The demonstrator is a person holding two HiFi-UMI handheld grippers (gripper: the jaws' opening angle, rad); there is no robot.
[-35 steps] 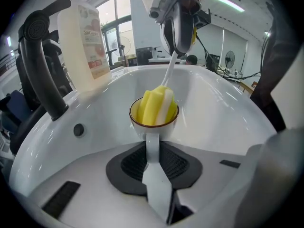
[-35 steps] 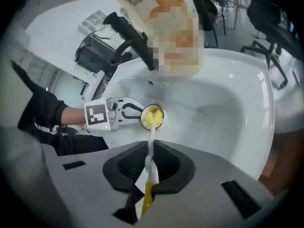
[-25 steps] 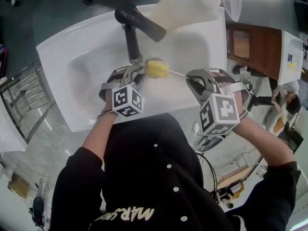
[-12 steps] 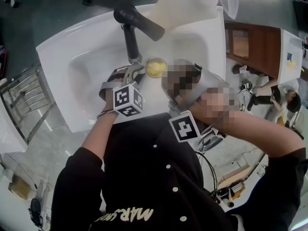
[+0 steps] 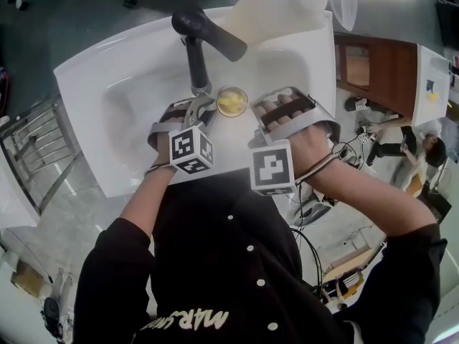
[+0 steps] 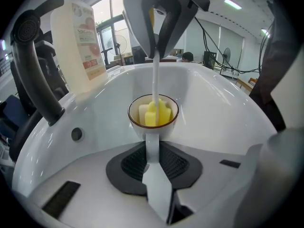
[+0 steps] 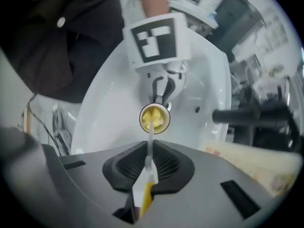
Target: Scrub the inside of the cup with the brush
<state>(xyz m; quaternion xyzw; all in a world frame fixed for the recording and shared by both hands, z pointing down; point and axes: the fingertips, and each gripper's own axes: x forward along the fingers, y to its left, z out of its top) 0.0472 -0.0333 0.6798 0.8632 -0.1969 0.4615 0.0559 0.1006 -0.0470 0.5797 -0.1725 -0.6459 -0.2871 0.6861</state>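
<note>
Our left gripper [image 6: 153, 175] slants down and forward, its jaws closed on the handle of the cup [image 6: 141, 127]. Our left hand [image 5: 165, 131] sits behind it, and the left forearm [image 5: 147, 196] runs back toward our body. Our right gripper [image 7: 145, 172] points straight down with its jaws clamped on the stem of the brush [image 7: 150, 144]. Our right hand [image 5: 295, 129] rides on top, knuckles up, and the right forearm [image 5: 358, 192] angles out to our right.

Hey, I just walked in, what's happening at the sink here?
A person is washing a cup over a white sink. The left hand-held gripper is clamped on the cup's handle, holding it upright above the basin. The right hand-held gripper grips the brush by its thin handle from above, with the yellow sponge head down inside the cup.
</note>
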